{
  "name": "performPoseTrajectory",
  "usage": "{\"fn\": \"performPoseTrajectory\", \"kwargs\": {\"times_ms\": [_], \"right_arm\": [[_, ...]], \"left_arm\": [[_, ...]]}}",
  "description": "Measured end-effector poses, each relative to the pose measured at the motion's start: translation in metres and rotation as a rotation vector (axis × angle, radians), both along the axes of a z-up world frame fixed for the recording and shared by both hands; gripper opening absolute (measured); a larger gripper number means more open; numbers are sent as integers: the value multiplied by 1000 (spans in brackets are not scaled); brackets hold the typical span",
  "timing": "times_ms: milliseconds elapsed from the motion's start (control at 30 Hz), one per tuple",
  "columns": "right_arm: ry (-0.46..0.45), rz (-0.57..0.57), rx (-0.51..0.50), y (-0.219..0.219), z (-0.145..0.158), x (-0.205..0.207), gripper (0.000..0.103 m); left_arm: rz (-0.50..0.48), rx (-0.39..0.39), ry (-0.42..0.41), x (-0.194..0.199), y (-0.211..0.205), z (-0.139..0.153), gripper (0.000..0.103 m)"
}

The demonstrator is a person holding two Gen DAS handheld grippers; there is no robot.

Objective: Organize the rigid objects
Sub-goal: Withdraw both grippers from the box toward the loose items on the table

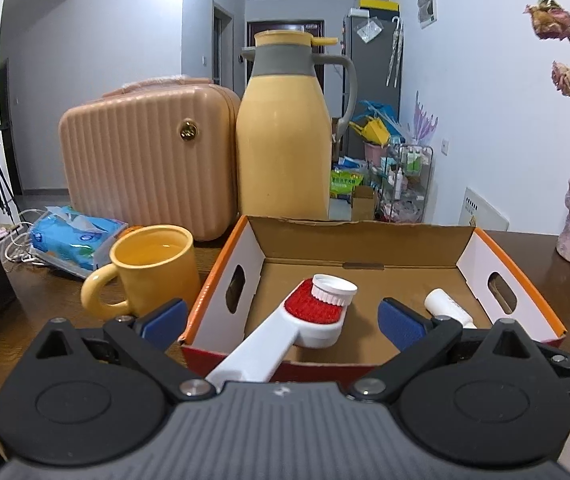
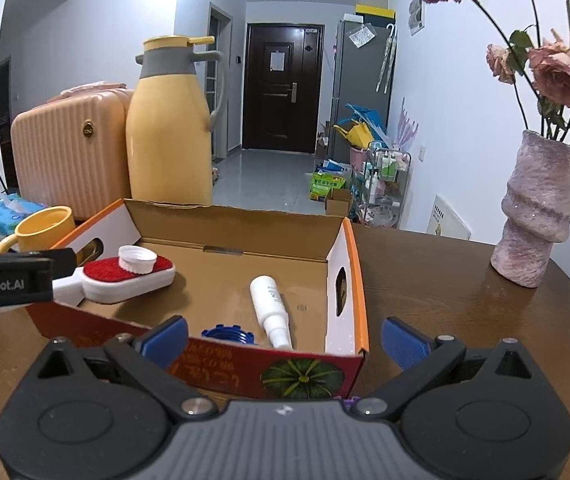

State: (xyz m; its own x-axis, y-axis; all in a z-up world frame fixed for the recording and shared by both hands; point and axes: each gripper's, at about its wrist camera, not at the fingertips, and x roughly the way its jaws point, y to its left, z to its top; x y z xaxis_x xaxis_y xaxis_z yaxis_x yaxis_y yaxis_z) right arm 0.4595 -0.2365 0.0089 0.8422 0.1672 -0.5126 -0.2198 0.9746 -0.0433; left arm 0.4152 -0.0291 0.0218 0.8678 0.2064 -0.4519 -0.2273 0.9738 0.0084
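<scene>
Both grippers' jaws wide apart, empty; white brush (image 1: 297, 320) between left gripper (image 1: 283, 318) jaws, over box (image 1: 359, 236).

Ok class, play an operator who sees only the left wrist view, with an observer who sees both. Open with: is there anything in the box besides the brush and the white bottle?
Observer: Yes. A blue ring-shaped cap sits against the near wall of the box, below your sightline.
Operator: How does the white bottle lie?
Observer: The white bottle lies flat on the box floor, nozzle toward the near wall, just right of the blue cap.
Operator: What is the right gripper doing?
Observer: The right gripper is in front of the near wall, fingers open and empty.
</scene>
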Motion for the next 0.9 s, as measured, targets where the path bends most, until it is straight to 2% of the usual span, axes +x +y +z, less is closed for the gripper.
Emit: {"fn": "performPoseTrajectory", "kwargs": {"times_ms": [300,900], "right_arm": [[-53,2,-10,-1,2,-42,103],[-74,-6,-5,-12,-2,-123,103]], "left_arm": [[-12,22,-42,-37,-6,1,103],[-55,10,-37,-111,-9,-15,103]]}}
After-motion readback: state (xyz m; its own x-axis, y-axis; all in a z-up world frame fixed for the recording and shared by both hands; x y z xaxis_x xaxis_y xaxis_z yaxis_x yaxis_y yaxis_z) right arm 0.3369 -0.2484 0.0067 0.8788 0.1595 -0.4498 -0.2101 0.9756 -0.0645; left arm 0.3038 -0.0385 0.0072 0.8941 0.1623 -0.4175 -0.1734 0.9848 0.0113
